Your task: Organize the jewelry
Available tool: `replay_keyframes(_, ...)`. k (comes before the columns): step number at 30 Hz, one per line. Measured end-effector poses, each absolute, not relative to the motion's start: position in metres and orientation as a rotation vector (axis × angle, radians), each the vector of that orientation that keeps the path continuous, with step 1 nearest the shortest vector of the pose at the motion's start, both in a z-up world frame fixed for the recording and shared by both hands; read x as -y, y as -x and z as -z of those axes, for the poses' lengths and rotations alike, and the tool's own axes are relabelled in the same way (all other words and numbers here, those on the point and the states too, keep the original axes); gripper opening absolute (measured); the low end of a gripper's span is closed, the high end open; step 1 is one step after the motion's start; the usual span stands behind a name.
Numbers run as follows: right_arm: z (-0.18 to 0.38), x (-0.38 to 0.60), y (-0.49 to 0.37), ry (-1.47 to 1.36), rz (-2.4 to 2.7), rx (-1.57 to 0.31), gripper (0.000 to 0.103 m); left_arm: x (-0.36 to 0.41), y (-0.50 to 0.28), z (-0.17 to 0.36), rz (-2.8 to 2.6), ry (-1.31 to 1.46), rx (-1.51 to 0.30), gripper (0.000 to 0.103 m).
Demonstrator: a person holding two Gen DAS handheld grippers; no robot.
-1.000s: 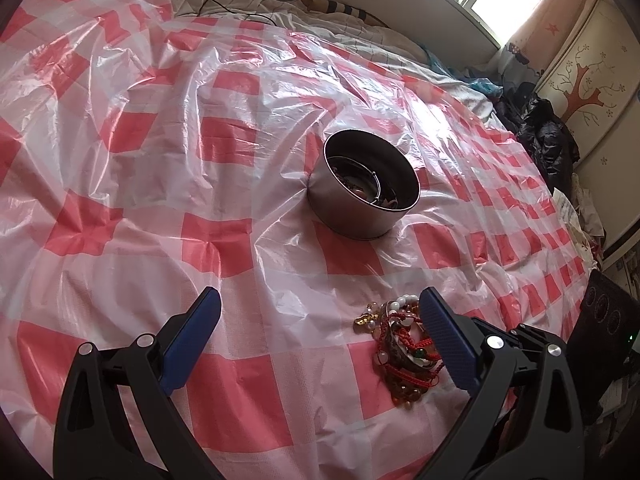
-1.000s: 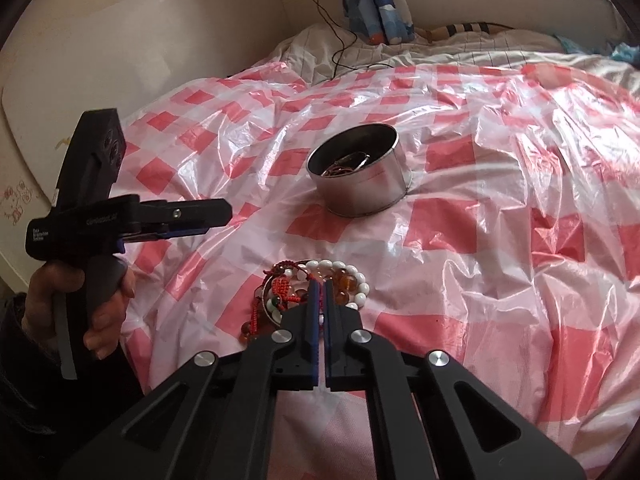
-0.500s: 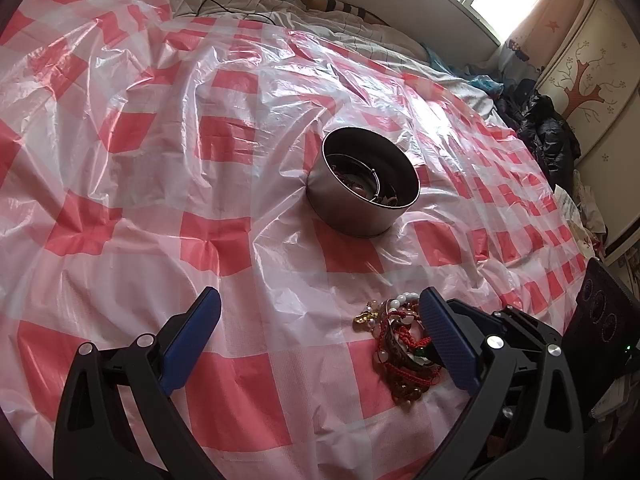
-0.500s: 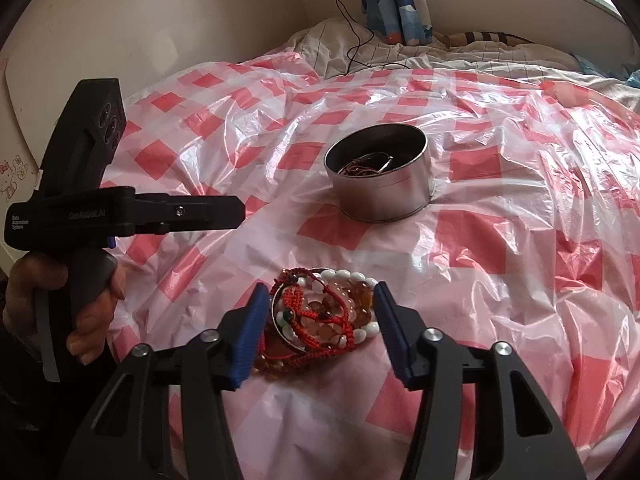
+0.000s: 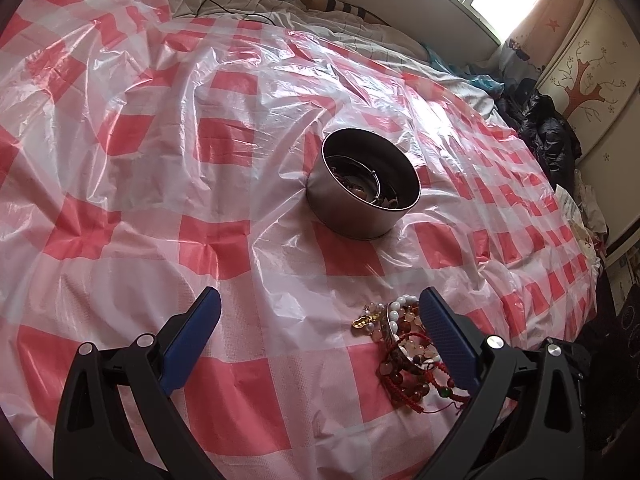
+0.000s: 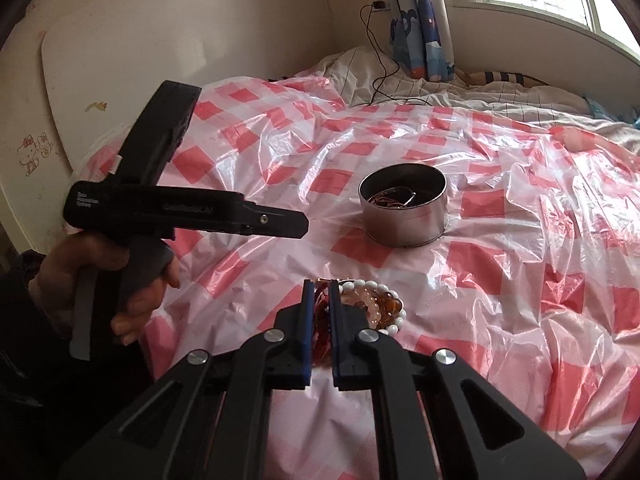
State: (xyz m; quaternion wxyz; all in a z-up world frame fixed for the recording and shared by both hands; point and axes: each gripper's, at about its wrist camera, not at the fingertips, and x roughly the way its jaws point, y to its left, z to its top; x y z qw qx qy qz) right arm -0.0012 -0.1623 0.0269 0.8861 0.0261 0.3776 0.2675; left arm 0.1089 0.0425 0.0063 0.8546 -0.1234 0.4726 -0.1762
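One bed point(image 6: 500, 128) is covered by a red-checked plastic sheet point(image 5: 120, 160), on which a metal tin point(image 5: 362, 194) is set. Nearer lies a bracelet pile point(image 5: 404, 344); the right gripper point(image 6: 320, 292) is nearly closed on its beads, while the left gripper point(image 5: 318, 316) is held wide apart, gripping nothing.

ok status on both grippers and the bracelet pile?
Right gripper shut on bracelet pile, still on the checkered plastic sheet. Left gripper open, holding nothing, beside pile. Metal tin ahead, path clear.
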Motion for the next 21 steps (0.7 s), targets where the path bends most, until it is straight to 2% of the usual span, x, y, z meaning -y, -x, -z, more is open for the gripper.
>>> replay_keyframes(4,-0.005,0.184,-0.009,-0.159,-0.511,-0.904,0.008,-0.042,-0.109,-0.006,0.370,0.260,-0.998,0.095)
replay_keyframes(10,-0.002,0.186,-0.005,-0.161,-0.497,-0.921,0.009,-0.044,-0.108,-0.007,0.367,0.265,-0.994,0.095)
replay_keyframes(12,0.001,0.190,-0.003,-0.175,-0.486,-0.931,0.027,-0.045,-0.107,-0.008,0.369,0.270,-0.992,0.095)
replay_keyframes(15,0.002,0.195,-0.001,-0.202,-0.483,-0.932,0.040,-0.044,-0.107,-0.008,0.378,0.264,-0.994,0.095)
replay_keyframes(17,0.003,0.195,-0.001,-0.208,-0.489,-0.938,0.045,-0.041,-0.107,-0.008,0.384,0.256,-0.997,0.095)
replay_keyframes(21,0.005,0.179,0.004,-0.093,-0.486,-0.950,0.046,-0.037,-0.107,-0.005,0.389,0.242,-1.005,0.095)
